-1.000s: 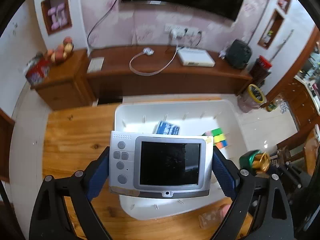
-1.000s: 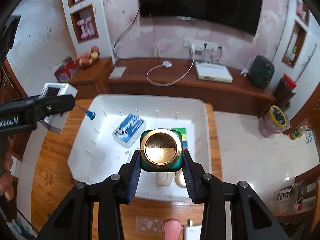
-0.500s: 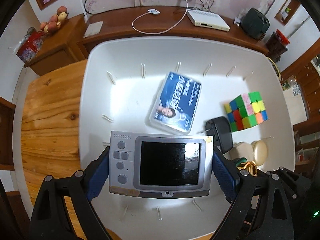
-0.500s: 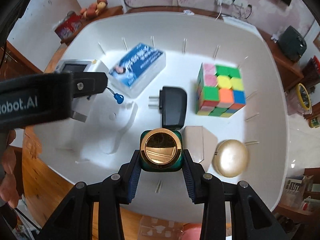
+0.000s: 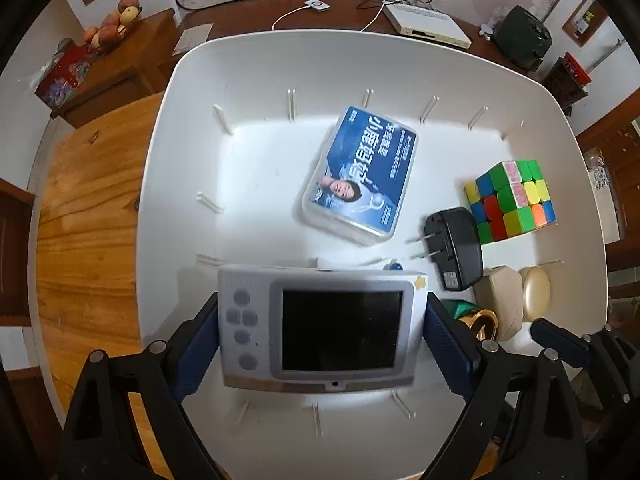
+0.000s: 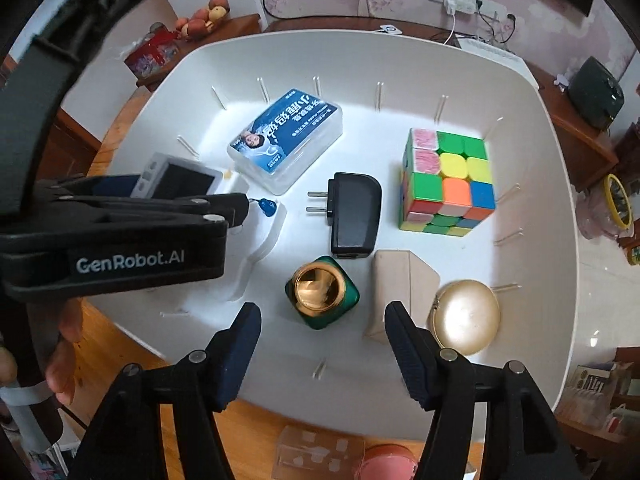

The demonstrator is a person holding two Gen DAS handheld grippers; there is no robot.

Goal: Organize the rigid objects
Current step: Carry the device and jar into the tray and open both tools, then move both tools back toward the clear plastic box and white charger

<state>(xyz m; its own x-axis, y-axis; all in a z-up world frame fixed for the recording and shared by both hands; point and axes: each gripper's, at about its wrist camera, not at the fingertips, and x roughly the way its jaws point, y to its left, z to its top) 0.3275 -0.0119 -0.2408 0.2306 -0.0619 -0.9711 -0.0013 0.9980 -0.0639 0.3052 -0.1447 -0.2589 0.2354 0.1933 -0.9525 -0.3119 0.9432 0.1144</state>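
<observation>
My left gripper (image 5: 322, 330) is shut on a grey handheld screen device (image 5: 320, 326) and holds it low inside the white bin (image 5: 240, 64); it also shows in the right wrist view (image 6: 176, 178). My right gripper (image 6: 322, 322) is open, its jaws apart on either side of a green jar with a gold lid (image 6: 322, 292) that stands on the bin floor (image 6: 532, 152). The bin also holds a blue card box (image 6: 286, 144), a black charger plug (image 6: 352, 212), a colour cube (image 6: 450, 180), a beige box (image 6: 400, 284) and a gold round lid (image 6: 466, 316).
The bin sits on a wooden table (image 5: 84, 216). A clear container (image 6: 316, 456) and a pink object (image 6: 384, 464) lie on the table just in front of the bin. A wooden TV bench (image 5: 240, 12) with cables stands behind.
My right gripper opened and let go of the green jar, which now stands in the bin. My left gripper lowered the screen device further into the bin.
</observation>
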